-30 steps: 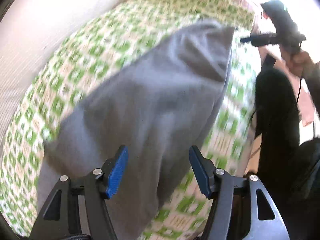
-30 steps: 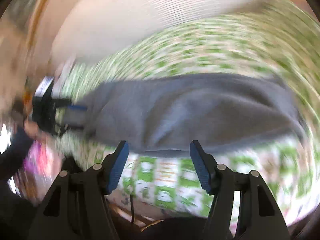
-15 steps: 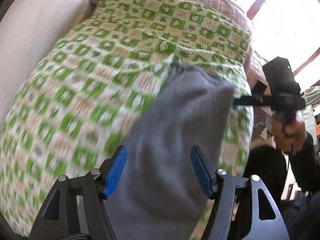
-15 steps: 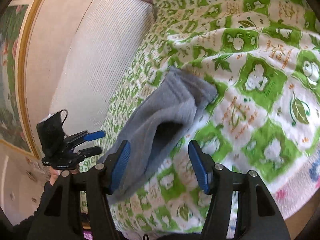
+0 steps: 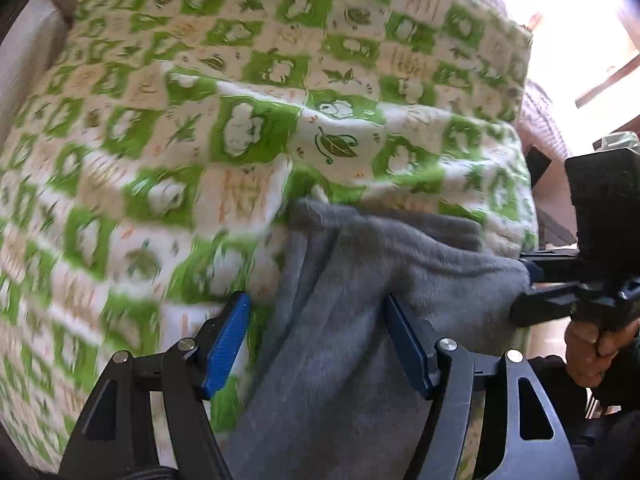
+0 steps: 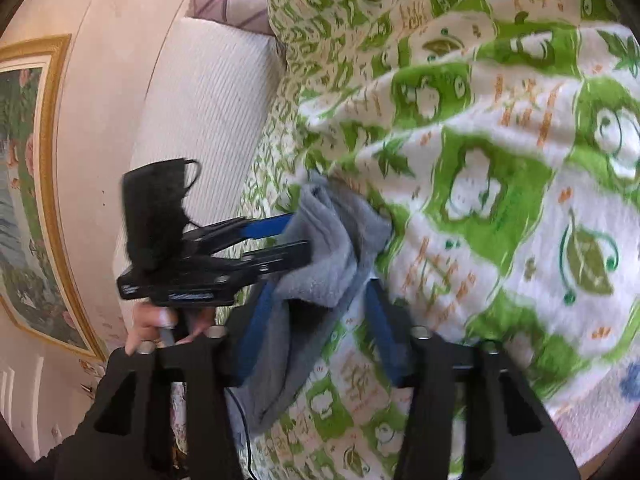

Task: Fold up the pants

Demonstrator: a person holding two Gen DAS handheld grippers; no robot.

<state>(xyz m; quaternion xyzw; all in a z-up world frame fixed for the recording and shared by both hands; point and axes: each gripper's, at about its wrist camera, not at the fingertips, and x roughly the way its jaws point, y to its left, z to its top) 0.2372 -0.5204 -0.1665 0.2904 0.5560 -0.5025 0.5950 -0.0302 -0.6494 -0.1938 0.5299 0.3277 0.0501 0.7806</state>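
The grey fleece pants [image 5: 360,320] lie folded lengthwise on a green and white patterned blanket [image 5: 240,120]. My left gripper [image 5: 316,344] is open, its blue pads on either side of the near left edge of the pants' end. My right gripper [image 6: 312,328] is open too, its pads straddling the other corner of the same end [image 6: 320,248]. Each gripper shows in the other's view: the right one [image 5: 560,292] at the pants' right corner, the left one [image 6: 256,240] at the left corner.
A white ribbed cushion [image 6: 200,120] lines the far side of the blanket. A gold-framed picture [image 6: 28,200] hangs on the wall at left. A plaid cushion [image 6: 236,0] lies beyond the blanket. Bright window light fills the upper right of the left wrist view.
Both grippers have moved along the pants to one end and closed in on its two corners. Both stay open. The pants have not visibly shifted.
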